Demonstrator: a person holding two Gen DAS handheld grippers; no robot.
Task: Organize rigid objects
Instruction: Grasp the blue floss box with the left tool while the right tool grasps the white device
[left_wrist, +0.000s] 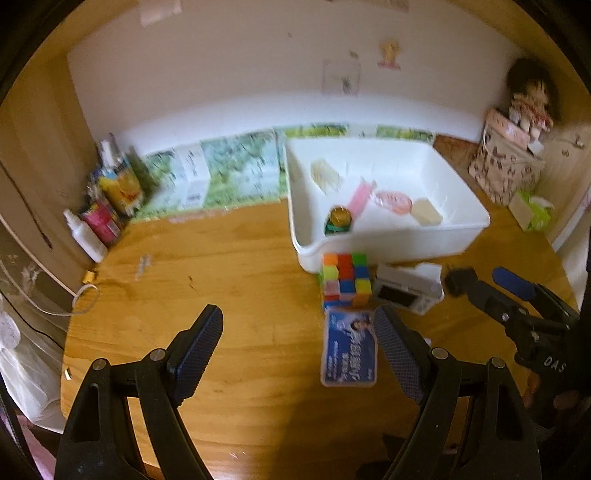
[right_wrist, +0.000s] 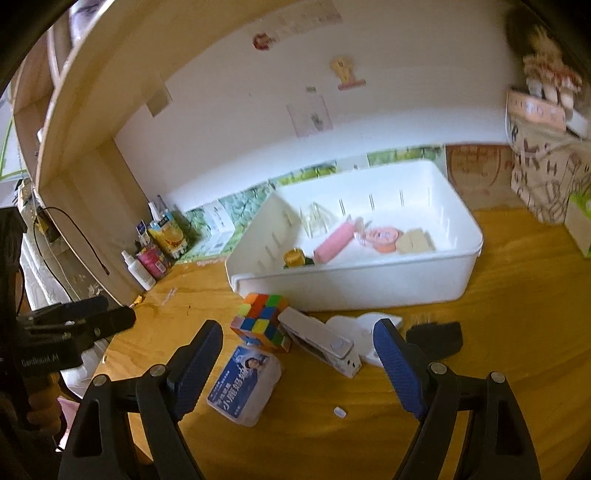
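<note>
Warm dim indoor light, motion blur throughout, white bin (left_wrist: 388, 236) overexposed, fisheye bending and dark vignette at frame edges

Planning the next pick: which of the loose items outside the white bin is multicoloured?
The puzzle cube, right against the white bin. The blue-labelled box and white stapler-like device beside it are not multicoloured.

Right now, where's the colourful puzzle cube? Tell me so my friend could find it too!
Find the big white bin on the wooden table. Just in front of its near-left corner sits the puzzle cube, beside a white stapler-like gadget and behind a blue-labelled box. It alone is a checkered block of orange, green, yellow, blue and red squares.
</note>
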